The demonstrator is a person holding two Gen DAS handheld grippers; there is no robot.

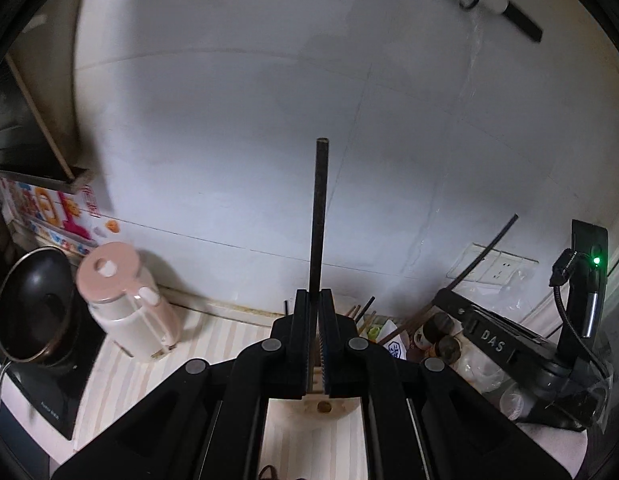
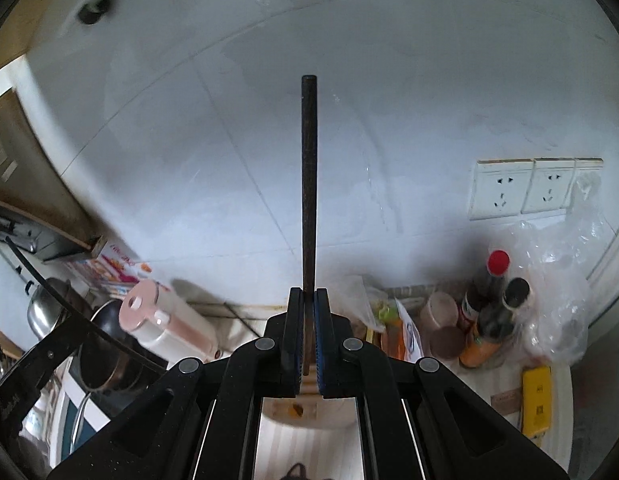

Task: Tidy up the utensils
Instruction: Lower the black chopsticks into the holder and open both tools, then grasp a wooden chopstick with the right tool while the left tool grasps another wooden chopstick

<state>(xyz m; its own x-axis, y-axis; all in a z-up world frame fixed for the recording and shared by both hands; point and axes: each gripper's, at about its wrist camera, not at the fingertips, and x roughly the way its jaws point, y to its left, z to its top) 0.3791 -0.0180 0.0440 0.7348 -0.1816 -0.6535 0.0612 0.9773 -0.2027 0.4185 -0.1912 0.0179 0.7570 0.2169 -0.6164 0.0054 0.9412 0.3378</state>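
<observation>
So each gripper has its own dark chopstick pinched tight between its jaws, both sticks standing pretty much straight up along the gripper's forward axis. The left gripper (image 1: pixel 318 300) is clamped on the left chopstick (image 1: pixel 320 216), which rises dead vertical in its own view, blunt end on top; it's thin, dark brown to black, slightly textured. Same deal on the other side: the right gripper (image 2: pixel 308 300) is squeezed shut on the right chopstick (image 2: pixel 308 180), a long dark stick with a flat top, long axis vertical, leaning barely left. From the left wrist you can see the right unit off to the side, tilted, its stick angling up and right. Just under each pair of jaws sits a round pale holder (image 1: pixel 323 404), on a striped countertop (image 1: pixel 217 344). Further back on the left there's a pink-lidded jug (image 1: pixel 125 300) and a black pan (image 1: pixel 33 304); on the right, bottles including a red-capped one (image 2: pixel 491 280). Behind everything is a white tiled wall (image 2: pixel 389 120) with sockets (image 2: pixel 525 188).
</observation>
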